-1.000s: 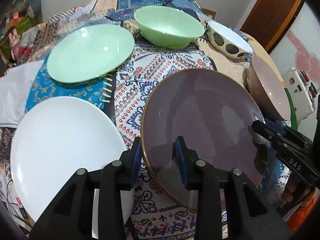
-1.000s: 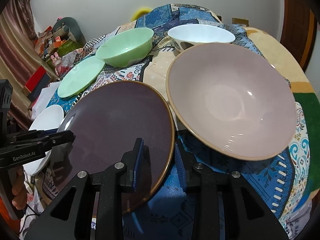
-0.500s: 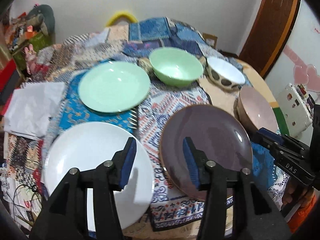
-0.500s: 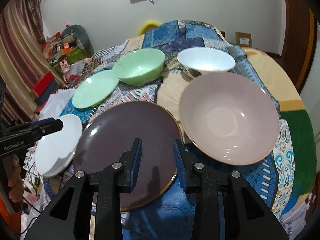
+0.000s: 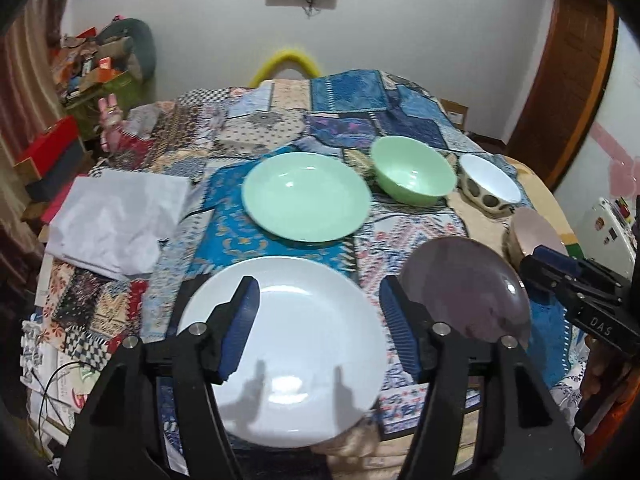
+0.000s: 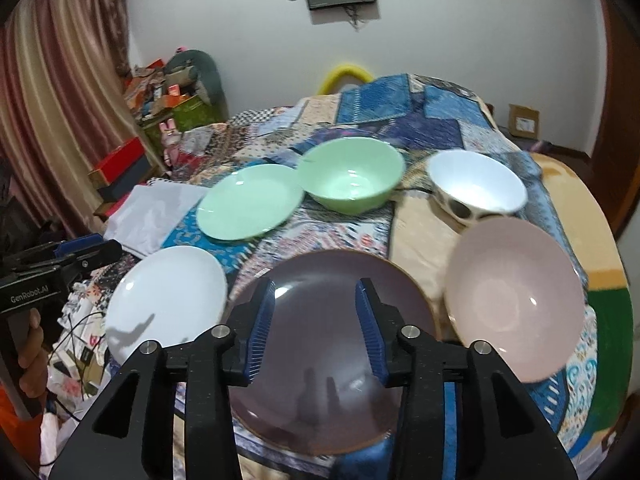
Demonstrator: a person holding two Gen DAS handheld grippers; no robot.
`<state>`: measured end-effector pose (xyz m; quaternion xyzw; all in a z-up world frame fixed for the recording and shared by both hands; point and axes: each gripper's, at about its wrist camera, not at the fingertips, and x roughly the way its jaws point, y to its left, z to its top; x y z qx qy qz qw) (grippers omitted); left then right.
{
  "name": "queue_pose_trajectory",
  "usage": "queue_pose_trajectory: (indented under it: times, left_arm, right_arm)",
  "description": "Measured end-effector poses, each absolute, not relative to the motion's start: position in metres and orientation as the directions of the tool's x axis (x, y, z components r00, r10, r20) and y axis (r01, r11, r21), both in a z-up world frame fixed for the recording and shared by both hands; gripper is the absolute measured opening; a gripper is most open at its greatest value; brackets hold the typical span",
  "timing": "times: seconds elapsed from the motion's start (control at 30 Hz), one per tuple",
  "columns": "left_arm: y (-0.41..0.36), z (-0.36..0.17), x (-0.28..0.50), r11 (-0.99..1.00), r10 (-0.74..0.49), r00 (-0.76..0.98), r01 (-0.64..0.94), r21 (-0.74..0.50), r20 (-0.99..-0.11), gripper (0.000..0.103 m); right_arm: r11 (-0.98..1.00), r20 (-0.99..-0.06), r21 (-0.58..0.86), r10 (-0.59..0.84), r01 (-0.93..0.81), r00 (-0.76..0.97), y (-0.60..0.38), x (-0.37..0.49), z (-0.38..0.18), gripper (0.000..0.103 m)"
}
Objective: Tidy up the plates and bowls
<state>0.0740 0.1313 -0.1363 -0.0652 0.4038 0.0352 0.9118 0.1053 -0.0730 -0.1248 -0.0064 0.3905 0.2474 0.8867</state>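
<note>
Left gripper (image 5: 318,320): we see its jaws just opening, now wide, hanging over the white plate (image 5: 288,344) with nothing held.
Right gripper (image 6: 316,316): jaws just opening, moderately apart, empty above the purple plate (image 6: 328,360).
Plates: white and purple lie side by side at the table's near edge; the green plate (image 5: 306,196) behind them.
Bowls: green bowl (image 6: 352,174), spotted bowl (image 6: 476,186), pink bowl (image 6: 512,300) on the right.
</note>
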Motion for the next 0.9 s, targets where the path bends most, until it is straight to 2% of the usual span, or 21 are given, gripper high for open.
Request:
queue_pose_trajectory:
  times: [0.2,0.43,0.9]
  left_arm:
    - [0.166,-0.149,0.065,0.979,0.058,0.652,-0.187,-0.085,-0.756,0.067]
    - [0.209,-0.187,0.063,0.957,0.083,0.573,-0.273,-0.095,-0.815,0.067]
    - [0.24,-0.236,0.061,0.934,0.007,0.503,-0.312,-0.174,-0.864,0.066]
  right_arm:
    - [0.843,-0.71,0.172,0.465,-0.51,0.529,-0.035,0.112,-0.132,0.043]
    - [0.802,-0.753,0.163,0.477,-0.574,0.453,0.007,0.122,-0.152,0.043]
    - [0.751,-0.845,0.197,0.456,-0.631,0.278,0.057,0.14,-0.201,0.043]
